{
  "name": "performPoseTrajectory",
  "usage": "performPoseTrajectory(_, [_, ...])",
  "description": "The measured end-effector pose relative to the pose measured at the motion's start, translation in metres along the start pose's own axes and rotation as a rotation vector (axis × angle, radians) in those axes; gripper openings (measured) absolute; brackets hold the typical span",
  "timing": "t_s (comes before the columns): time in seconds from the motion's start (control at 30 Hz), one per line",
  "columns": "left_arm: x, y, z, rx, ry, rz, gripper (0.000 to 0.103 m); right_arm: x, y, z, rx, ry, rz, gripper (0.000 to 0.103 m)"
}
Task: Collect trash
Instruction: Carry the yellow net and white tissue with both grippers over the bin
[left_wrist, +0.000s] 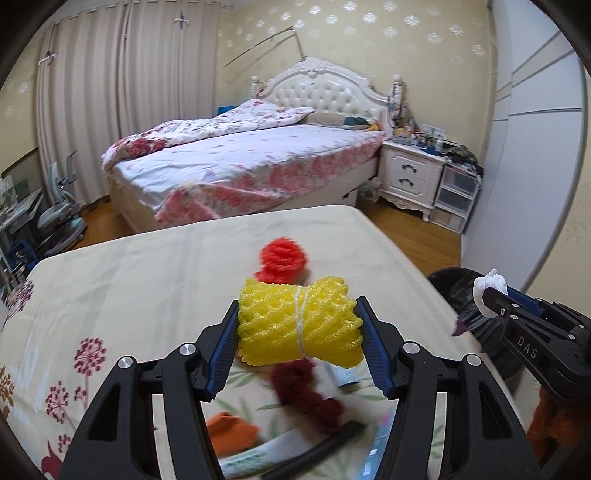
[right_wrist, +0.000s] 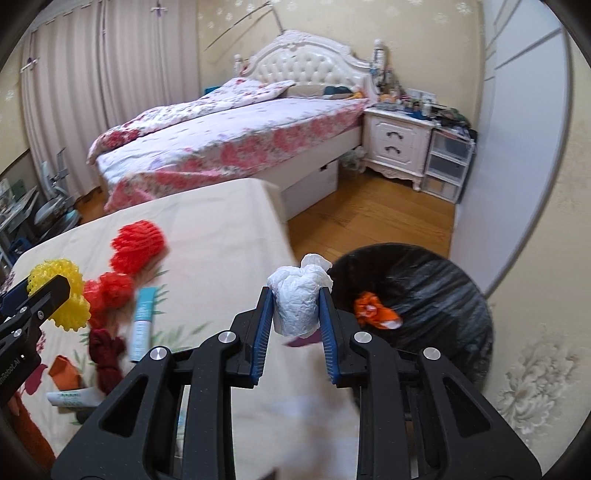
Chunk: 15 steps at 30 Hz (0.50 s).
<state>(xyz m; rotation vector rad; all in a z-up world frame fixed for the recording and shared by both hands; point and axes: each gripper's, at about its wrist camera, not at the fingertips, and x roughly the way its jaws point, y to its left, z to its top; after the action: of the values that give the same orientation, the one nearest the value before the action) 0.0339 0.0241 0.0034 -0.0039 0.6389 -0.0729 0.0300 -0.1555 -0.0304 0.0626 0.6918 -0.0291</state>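
On the left we see the cream floral cloth (left_wrist: 147, 266) covering the table, strewn with trash: an orange scrap (left_wrist: 231, 432), a dark red knotted yarn bundle (left_wrist: 306, 395), a black tube (left_wrist: 317, 450) and a red foam fruit net (left_wrist: 282, 258) farther back. Our left gripper (left_wrist: 300, 325) is about half open, its blue pads pressed on both ends of a yellow foam fruit net tied with white string (left_wrist: 299, 325), held clear above the cloth. From the right wrist view a teal and white tube (right_wrist: 142, 321) lies beside the yarn. Moving right, our right gripper (right_wrist: 295, 306) is closed narrowly on a crumpled white tissue wad (right_wrist: 297, 306), clamped between both pads near the table's right edge. Just right of it, on the wooden floor (right_wrist: 369, 221), stands the round bin lined with a black plastic bag (right_wrist: 443, 295), with a crumpled orange and white wrapper (right_wrist: 375, 312) already inside.
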Motion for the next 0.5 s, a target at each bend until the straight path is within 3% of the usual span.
performPoseTrajectory(0.5, [0.040, -0.098, 0.020, 0.122, -0.018, -0.143, 0.059, 0.001, -0.073, -0.003, 0.095, -0.025, -0.120, 0.025])
